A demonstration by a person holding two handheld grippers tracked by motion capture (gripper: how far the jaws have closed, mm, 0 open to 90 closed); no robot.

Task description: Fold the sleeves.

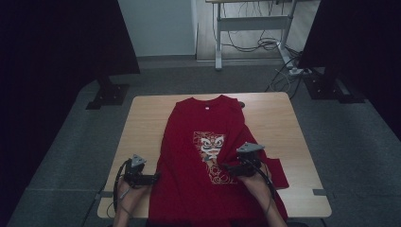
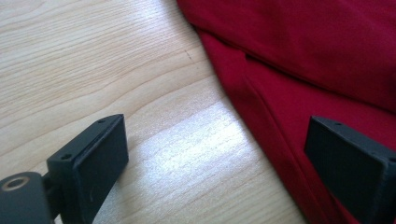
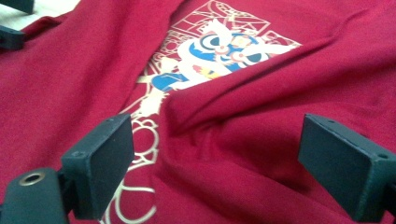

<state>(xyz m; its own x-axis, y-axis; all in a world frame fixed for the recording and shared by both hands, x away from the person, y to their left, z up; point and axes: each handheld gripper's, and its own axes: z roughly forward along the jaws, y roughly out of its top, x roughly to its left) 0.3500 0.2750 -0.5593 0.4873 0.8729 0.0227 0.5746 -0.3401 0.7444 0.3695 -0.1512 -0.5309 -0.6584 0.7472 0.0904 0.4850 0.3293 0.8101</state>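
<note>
Over on the left, the left gripper point(image 1: 153, 178) is sitting low on the pale wooden worktop point(image 1: 142, 123), its jaws standing well apart with nothing between them; in the left gripper view one jaw is hanging over bare wood and the other over the shirt's edge. Moving in, the red T-shirt point(image 1: 189, 142) is lying face up down the middle of the worktop, collar at the far end with a small white label showing inside the neck, hem running off the near edge. Its left side is lying in a fairly straight line, with a long fold running beside the seam. At the centre of the chest, a printed lion-dance face point(image 3: 219, 53) in white and blue is sitting inside pale, cream-coloured line ornament. A flap of red cloth is lying folded in from the right, covering part of that print. There, the right gripper point(image 1: 227, 166) is hovering over the rumpled cloth, jaws wide apart, gripping nothing. A sleeve point(image 1: 276, 171) is sticking out flat at the right.
</note>
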